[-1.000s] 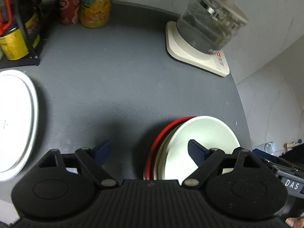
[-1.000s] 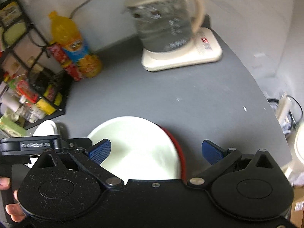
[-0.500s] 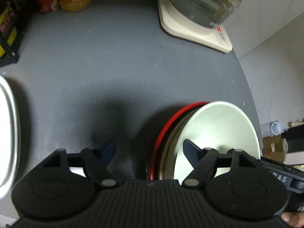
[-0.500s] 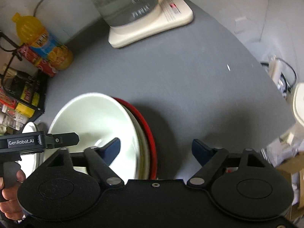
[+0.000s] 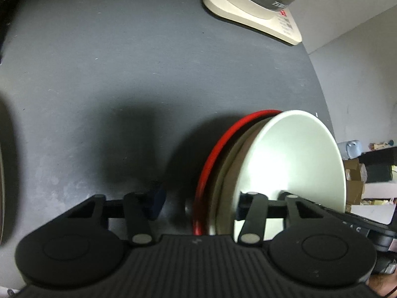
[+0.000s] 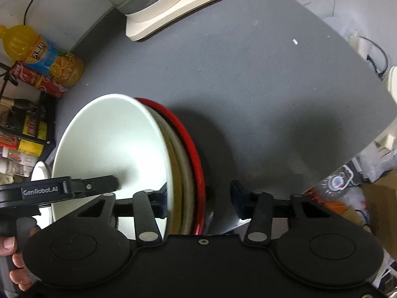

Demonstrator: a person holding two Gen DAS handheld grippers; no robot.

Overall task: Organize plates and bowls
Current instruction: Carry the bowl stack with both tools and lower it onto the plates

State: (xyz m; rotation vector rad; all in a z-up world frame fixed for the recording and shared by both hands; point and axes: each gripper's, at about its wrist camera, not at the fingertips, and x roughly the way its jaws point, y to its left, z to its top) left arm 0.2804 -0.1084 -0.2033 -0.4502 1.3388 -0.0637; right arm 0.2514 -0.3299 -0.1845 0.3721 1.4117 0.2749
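On the grey round table (image 6: 260, 79) I see the stacked white bowl (image 6: 111, 144) and red plate (image 6: 193, 149); left gripper (image 5: 198, 201) and right gripper (image 6: 198, 198) straddle opposite rims, jaws just closing, not yet pressing; kettle base (image 6: 188, 7) behind, against white walls.

1. A stack of dishes is seen left of centre on the grey table (image 6: 260, 79): a white bowl (image 6: 106, 144) on top, beige plates (image 6: 182, 164) under it, a red plate (image 6: 193, 144) lowest.
2. The stack's right rim is straddled by the right gripper (image 6: 198, 198), whose jaws have just been closing; pad contact cannot be told.
3. The left gripper (image 6: 94, 186) is reached in from the lower left over the bowl.
4. A kettle base (image 6: 183, 7) is seen at the top, a juice bottle (image 6: 42, 54) at the upper left.
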